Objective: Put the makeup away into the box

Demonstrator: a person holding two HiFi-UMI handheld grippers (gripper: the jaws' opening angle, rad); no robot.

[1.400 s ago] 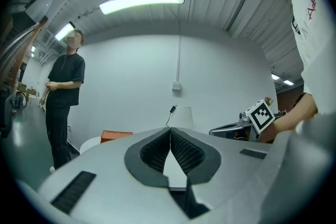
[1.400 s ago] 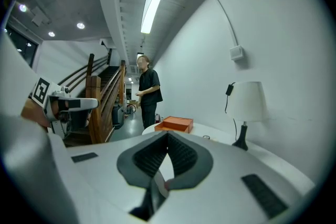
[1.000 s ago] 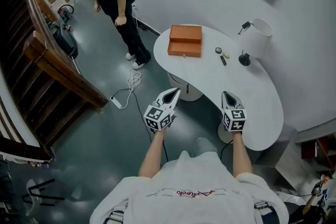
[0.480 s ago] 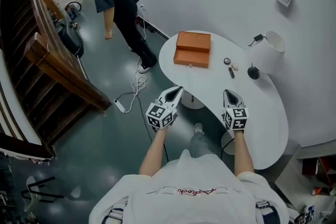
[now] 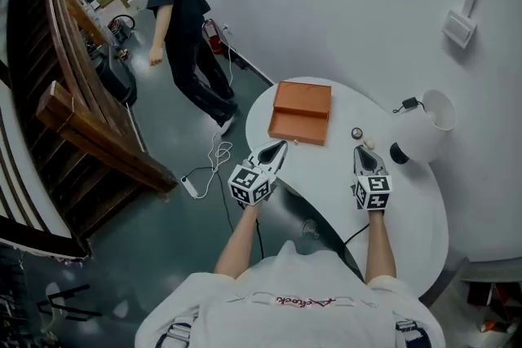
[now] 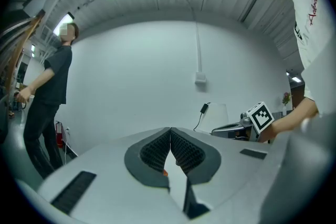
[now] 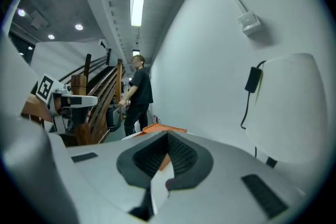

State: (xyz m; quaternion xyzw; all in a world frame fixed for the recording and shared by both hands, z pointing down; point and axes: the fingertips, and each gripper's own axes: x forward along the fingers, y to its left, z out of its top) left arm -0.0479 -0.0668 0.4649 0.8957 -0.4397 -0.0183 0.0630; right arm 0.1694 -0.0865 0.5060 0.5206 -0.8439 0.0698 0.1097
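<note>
The left gripper and right gripper hover at the white table's near edge, jaws pressed together, empty. Small makeup pieces lie at the right gripper's 12 o'clock, the closed orange box at its 10 o'clock.

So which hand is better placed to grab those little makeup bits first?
Right. The right tool is almost at the small makeup pieces beside the lamp, while the left tool points toward the orange box, farther from them. Both are shut.

1 box, 2 makeup items, 1 lamp.
</note>
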